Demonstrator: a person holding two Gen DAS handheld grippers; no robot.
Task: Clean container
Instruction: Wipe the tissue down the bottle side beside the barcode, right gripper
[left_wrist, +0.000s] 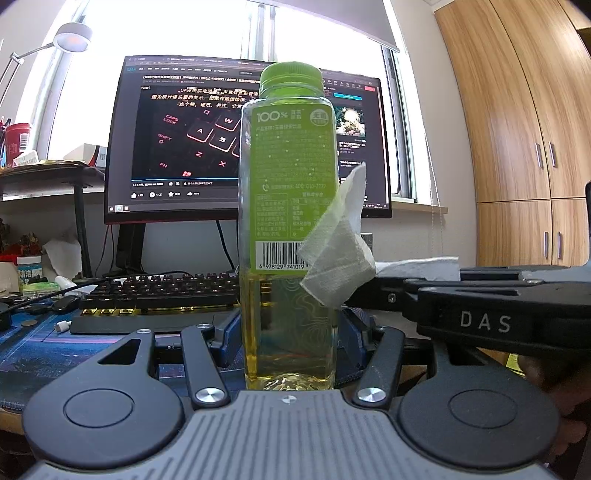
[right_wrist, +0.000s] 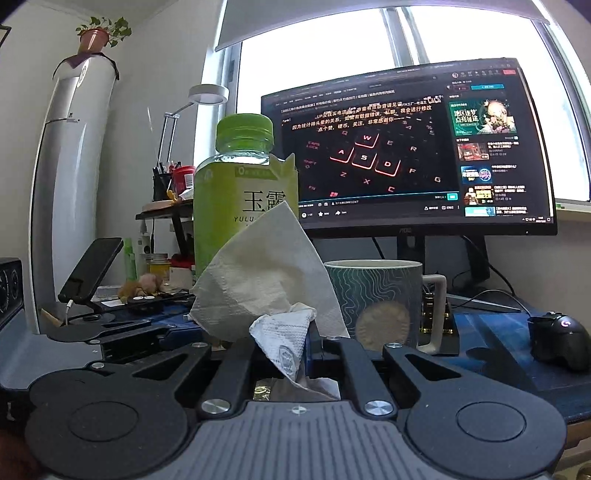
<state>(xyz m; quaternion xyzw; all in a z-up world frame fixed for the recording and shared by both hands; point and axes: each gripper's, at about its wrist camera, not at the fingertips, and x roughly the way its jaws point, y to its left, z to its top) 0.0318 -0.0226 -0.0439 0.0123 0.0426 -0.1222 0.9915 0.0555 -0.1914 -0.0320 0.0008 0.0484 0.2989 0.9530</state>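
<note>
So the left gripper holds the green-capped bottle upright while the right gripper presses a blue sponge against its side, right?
Not quite: the right gripper holds a white paper tissue, not a blue sponge, as both wrist views show. The left gripper does hold the green-capped bottle upright.

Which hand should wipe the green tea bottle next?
The right. The right gripper is shut on the paper towel, already against the bottle. The left gripper is shut on the bottle's lower part, holding it upright, so it's busy.
</note>
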